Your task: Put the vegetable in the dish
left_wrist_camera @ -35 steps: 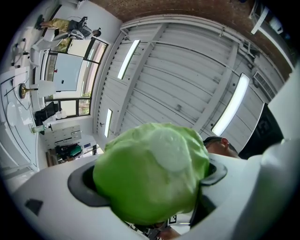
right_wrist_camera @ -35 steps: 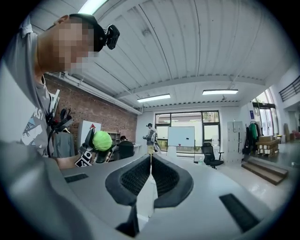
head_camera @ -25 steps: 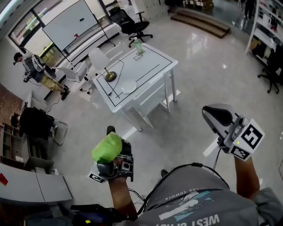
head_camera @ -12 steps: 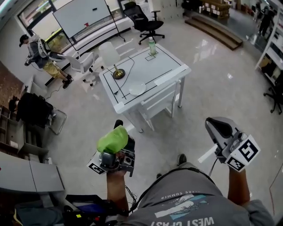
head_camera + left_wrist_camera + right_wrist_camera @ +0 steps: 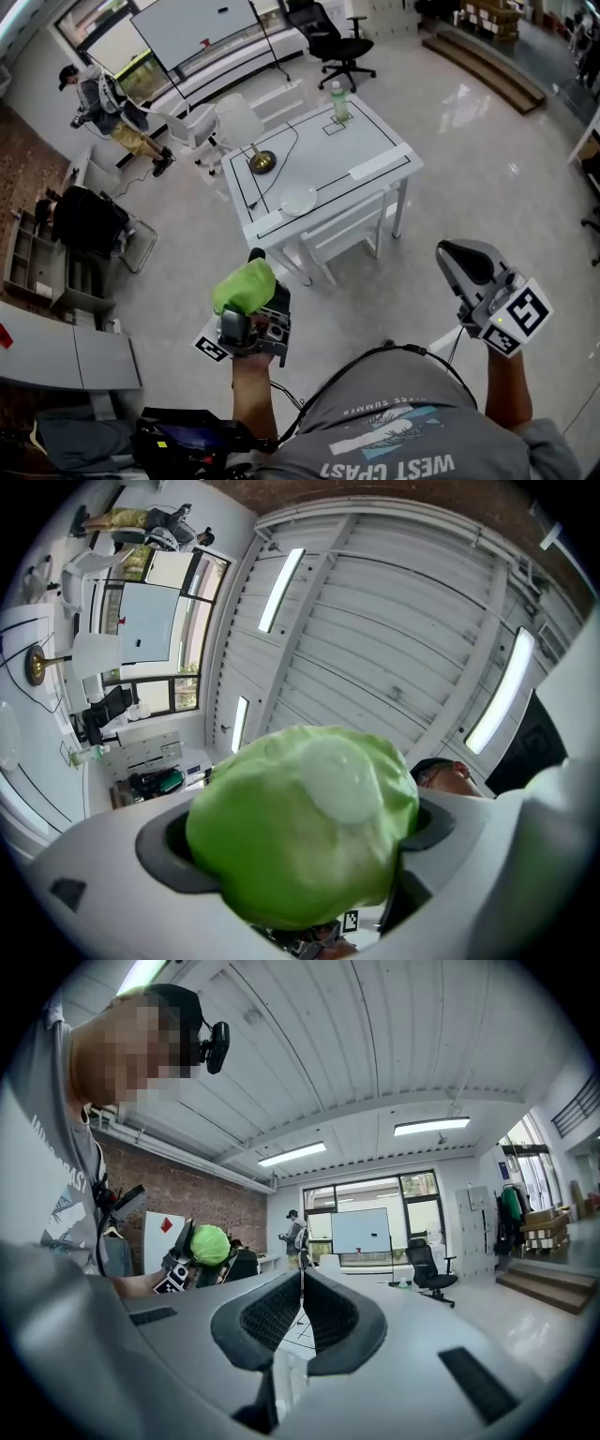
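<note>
A green cabbage-like vegetable (image 5: 244,286) sits between the jaws of my left gripper (image 5: 248,291), which is shut on it and held up at chest height; it fills the left gripper view (image 5: 305,832) and shows small in the right gripper view (image 5: 209,1243). A white dish (image 5: 298,200) lies on the white table (image 5: 375,155) a few steps ahead. My right gripper (image 5: 461,261) is held up at the right, shut and empty, its pads (image 5: 323,1316) touching.
On the table stand a brass-based lamp (image 5: 260,161) with a cord and a green-capped bottle (image 5: 339,100). A white chair (image 5: 342,234) is tucked at its near side. A person (image 5: 108,103) stands far left by a whiteboard. Black office chair (image 5: 337,42) behind.
The table and dish have come nearer and shifted right in the head view as I walk toward them. Both grippers keep their hold and pose.
</note>
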Action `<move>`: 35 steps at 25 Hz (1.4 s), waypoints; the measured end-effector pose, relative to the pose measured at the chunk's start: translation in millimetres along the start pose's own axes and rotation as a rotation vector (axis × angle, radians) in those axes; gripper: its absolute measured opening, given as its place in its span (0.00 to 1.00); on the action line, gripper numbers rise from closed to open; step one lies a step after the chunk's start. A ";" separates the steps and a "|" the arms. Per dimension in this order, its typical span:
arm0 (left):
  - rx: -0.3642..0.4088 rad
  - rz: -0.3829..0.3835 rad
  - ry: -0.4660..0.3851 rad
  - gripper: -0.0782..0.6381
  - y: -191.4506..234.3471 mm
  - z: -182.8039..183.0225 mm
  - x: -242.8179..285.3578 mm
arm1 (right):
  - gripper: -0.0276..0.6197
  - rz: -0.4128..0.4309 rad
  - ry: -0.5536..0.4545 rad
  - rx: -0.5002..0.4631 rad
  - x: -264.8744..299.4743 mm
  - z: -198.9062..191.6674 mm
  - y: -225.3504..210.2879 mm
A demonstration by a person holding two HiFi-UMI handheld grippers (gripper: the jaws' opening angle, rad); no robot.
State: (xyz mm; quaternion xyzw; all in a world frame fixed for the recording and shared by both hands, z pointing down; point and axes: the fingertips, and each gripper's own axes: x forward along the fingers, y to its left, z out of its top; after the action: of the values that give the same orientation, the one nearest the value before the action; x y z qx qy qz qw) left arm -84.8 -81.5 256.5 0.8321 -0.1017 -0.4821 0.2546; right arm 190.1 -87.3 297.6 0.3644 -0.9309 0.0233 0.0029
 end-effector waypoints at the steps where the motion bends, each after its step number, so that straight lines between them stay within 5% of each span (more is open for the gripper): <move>1: 0.005 0.007 -0.004 0.84 5.4 -2.4 3.2 | 0.06 0.007 0.003 0.003 2.2 -1.6 -8.8; 10: 0.026 0.050 -0.001 0.84 43.2 1.5 24.9 | 0.05 0.038 0.017 0.033 34.2 -7.7 -62.0; 25: -0.063 0.032 0.033 0.84 151.4 103.9 25.6 | 0.05 -0.055 0.036 0.020 155.6 1.5 -58.6; 35: -0.075 0.099 0.043 0.84 211.6 137.4 0.7 | 0.05 -0.122 0.076 0.055 186.9 -17.3 -70.6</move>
State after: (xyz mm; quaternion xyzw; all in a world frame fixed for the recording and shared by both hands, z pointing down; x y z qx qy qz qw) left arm -185.7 -306.3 310.6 0.8260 -0.1190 -0.4546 0.3113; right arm 100.6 -265.1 322.0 0.4191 -0.9053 0.0626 0.0297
